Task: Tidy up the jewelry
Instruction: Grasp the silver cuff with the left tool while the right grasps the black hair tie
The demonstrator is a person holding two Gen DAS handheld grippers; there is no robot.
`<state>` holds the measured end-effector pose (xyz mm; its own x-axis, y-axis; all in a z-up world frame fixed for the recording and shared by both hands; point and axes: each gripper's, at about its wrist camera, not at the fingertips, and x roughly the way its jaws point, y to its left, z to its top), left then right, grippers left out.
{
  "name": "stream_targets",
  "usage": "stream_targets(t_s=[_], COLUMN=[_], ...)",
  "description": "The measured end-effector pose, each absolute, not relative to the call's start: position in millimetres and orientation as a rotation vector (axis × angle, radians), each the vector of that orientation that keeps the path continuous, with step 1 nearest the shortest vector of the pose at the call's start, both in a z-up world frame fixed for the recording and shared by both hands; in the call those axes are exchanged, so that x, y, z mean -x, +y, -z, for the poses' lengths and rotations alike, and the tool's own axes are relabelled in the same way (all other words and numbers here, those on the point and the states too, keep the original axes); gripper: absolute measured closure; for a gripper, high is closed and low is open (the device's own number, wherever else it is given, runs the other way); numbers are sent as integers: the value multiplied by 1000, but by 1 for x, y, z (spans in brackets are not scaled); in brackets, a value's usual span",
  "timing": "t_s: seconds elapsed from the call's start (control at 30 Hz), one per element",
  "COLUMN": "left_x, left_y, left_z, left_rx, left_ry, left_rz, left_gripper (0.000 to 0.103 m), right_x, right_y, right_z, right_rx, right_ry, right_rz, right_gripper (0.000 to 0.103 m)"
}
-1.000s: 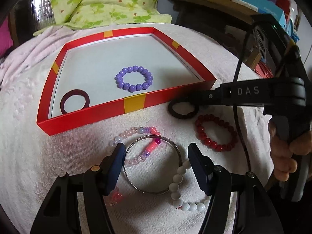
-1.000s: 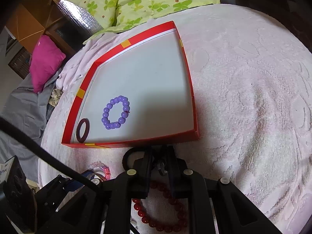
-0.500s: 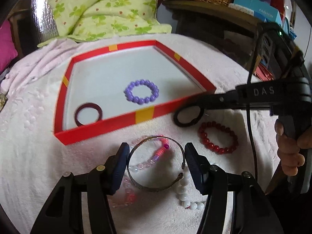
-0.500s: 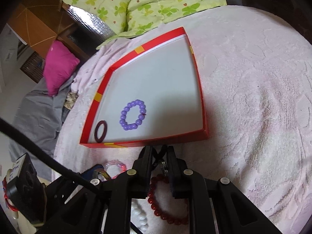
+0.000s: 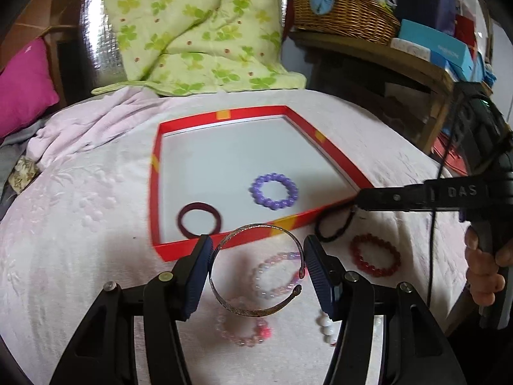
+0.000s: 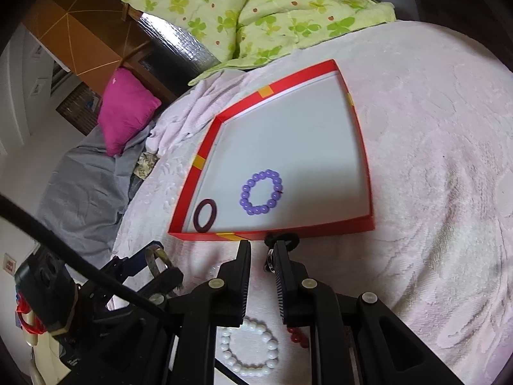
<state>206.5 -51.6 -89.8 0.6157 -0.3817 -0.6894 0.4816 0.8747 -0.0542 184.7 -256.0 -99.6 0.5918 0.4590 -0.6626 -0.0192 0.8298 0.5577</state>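
Note:
My left gripper [image 5: 258, 243] is shut on a silver open bangle [image 5: 253, 312], held upright just above the pink cloth in front of the red tray [image 5: 154, 192]. In the tray lie a purple bead bracelet [image 5: 255, 192] and a maroon ring [image 5: 198, 206]. My right gripper [image 6: 261, 247] is shut on a black hair tie [image 6: 287, 239], which hangs at the tray's near rim [image 6: 362, 160]. From the left wrist view that gripper [image 5: 357, 200] reaches in from the right, the hair tie [image 5: 320, 234] dangling from its tip. The right wrist view shows the purple bracelet [image 6: 244, 192], the maroon ring [image 6: 197, 219] and the left gripper [image 6: 154, 256].
On the cloth lie a red bead bracelet [image 5: 356, 256], two pale pink bracelets [image 5: 279, 276] and a white bead bracelet [image 6: 226, 343]. A green floral pillow [image 5: 192, 32] lies behind the tray. A wicker basket [image 5: 340, 12] and boxes sit on a shelf at the right.
Both grippers have risen and tipped up. The silver bangle has come off the cloth in the left gripper, and the black hair tie has lifted towards the tray rim in the right.

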Motion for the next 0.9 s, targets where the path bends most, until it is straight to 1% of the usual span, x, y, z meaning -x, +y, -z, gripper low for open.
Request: stream_targets(t_s=[0.57,0.7,0.83,0.87,0.9], left_x=[-216,-216,-217,-218,-218], left_y=[-31,-28,-26,-26,-26], left_z=[86,85,86,87,87], left_rx=[-159,-160,-156,-154,-152], left_ry=[743,740,750,753,757], left_rz=[347,338,329,328,329], left_gripper=[43,43,43,43,43], right_x=[-186,-189,-196,-196,-199], right_y=[-237,-233,-240,-242,-244], right_z=[84,85,101,105,110], right_rx=[-526,-488,-456,-443,-420], right_ry=[848,883,1004,1020,1049], right_rz=[-344,-314,-258,-231,-209], right_gripper=[87,86,84,78,66])
